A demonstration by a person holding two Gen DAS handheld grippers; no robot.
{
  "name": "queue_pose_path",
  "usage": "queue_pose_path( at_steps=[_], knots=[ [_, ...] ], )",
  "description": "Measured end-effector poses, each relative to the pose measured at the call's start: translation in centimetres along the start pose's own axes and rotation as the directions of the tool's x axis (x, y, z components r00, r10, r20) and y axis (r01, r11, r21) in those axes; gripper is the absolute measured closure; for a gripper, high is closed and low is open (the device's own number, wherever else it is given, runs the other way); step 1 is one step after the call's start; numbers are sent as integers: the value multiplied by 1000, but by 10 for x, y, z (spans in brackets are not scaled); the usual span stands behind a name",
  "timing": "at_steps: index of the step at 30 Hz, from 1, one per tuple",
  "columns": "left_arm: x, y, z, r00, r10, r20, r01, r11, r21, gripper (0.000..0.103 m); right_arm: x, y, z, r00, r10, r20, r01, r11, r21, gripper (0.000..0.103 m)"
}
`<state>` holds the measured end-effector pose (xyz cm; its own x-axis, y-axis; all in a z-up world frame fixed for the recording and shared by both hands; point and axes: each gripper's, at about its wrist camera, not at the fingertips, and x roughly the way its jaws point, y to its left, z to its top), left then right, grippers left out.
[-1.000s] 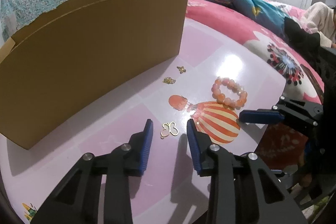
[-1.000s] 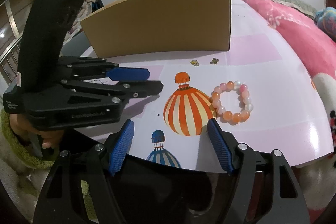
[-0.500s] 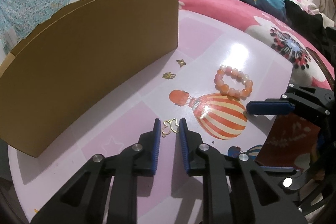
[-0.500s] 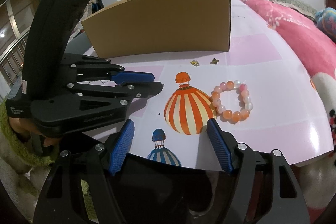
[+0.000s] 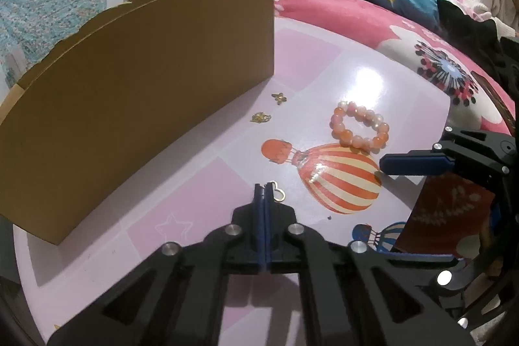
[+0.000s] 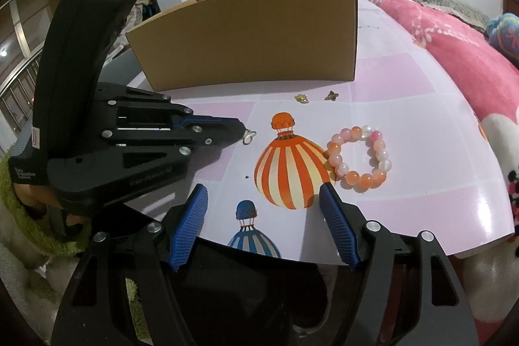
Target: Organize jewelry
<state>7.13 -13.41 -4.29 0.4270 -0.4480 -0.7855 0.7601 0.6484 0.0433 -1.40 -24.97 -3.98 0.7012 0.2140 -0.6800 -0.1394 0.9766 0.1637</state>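
Note:
My left gripper point(image 5: 264, 187) is shut on a small gold butterfly-shaped pendant point(image 5: 277, 192), which sticks out past its tips just above the pink table; it shows the same way in the right wrist view point(image 6: 249, 137). A pink and orange bead bracelet point(image 5: 359, 125) lies to the right, also in the right wrist view point(image 6: 359, 158). Two small gold charms point(image 5: 261, 118) point(image 5: 279, 97) lie near the cardboard box point(image 5: 139, 80). My right gripper point(image 6: 264, 216) is open and empty at the table's near edge, its finger showing in the left wrist view point(image 5: 416, 163).
The tall brown cardboard box point(image 6: 253, 38) stands along the far side of the table point(image 6: 405, 119). The tabletop carries printed balloon pictures point(image 6: 290, 174). A pink bed point(image 5: 373, 21) with blue bedding lies beyond the table.
My left gripper closed its fingers around the gold pendant, from wide open to fully shut on it. The right gripper has stayed open and nearly still.

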Motion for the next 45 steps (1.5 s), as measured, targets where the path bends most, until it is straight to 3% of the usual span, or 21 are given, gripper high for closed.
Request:
queue_pose_path(
  at_steps=[9, 18, 22, 24, 26, 28, 37, 45],
  knots=[
    [-5, 11, -6, 1000, 16, -8, -16, 999, -40, 103, -3, 0, 5, 1000, -13, 4, 13, 1000, -9, 36],
    [-23, 38, -29, 995, 88, -35, -93, 980, -176, 102, 1, 1, 12, 1000, 2, 11, -2, 1000, -15, 36],
    [-36, 42, -37, 999, 39, 24, -34, 982, -186, 102, 4, 6, 14, 1000, 15, 8, -15, 999, -30, 36],
    [-42, 43, -38, 999, 1, 50, 7, 985, -171, 97, 5, 8, 14, 1000, 21, 6, -21, 999, -37, 36],
    [-42, 43, -37, 999, -15, 47, 22, 989, -144, 78, 6, 9, 14, 1000, 25, 2, -25, 999, -39, 36],
    [-39, 42, -36, 999, -15, 38, 18, 995, -96, 74, 8, 9, 14, 1000, 30, -2, -30, 999, -40, 36],
    [-22, 41, -29, 998, -57, -14, 58, 996, 66, 75, 13, 12, 13, 999, 35, -6, -36, 999, -41, 36],
    [-19, 35, -24, 994, -99, -37, 103, 981, 161, 88, 19, 17, 14, 999, 36, -11, -37, 999, -40, 36]
  ],
)
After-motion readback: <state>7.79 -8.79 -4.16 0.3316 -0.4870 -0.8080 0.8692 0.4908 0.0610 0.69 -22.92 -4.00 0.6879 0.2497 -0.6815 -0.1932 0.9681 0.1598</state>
